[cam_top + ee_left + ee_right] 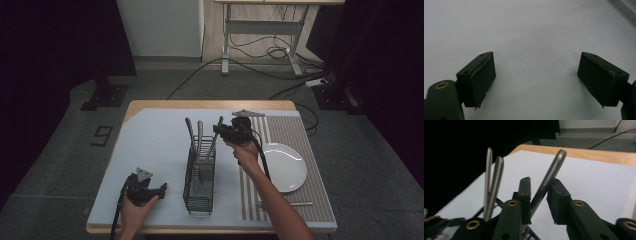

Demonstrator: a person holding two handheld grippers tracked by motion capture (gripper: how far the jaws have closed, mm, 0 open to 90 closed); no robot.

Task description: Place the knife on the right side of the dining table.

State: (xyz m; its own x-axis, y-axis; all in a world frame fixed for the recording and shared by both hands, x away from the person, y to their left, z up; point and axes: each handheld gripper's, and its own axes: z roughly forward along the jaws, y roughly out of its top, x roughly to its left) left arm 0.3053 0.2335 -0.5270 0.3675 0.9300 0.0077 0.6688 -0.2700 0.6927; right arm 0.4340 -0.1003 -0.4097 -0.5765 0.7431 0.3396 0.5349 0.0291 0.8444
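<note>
From the high view, a wooden table (210,105) carries a pale blue-grey mat (150,150) over most of its top, with a striped grey placemat (295,135) laid along the mat's right side. Around the table the floor is grey carpet with black cables running toward a metal-legged desk (260,30) at the back; the room's sides are dark. A black wire cutlery caddy (200,175) stands near the middle of the mat, holding 3 metal utensil handles (199,132) that lean out of its top. To the right of the caddy a white plate (285,165) sits on the striped placemat, and below the plate a fork (285,204) lies flat near the table's front edge. The right gripper (220,129) is held just right of the caddy's far end, its jaws at the rightmost handle. The left gripper (162,189) rests low on the mat, left of the caddy's near end and apart from it.

In the left gripper view, the 2 black jaws stand wide apart over bare mat, with nothing between them.

In the right gripper view, the rightmost handle (549,176) rises tilted between the 2 jaws, against the left pad (525,191), while the right pad (555,200) stands a little off it; the jaws are partly closed around the handle but not clamped on it. The other 2 handles (495,182) lean together left of that handle, and the caddy's wire rim (499,202) shows just beneath them.
</note>
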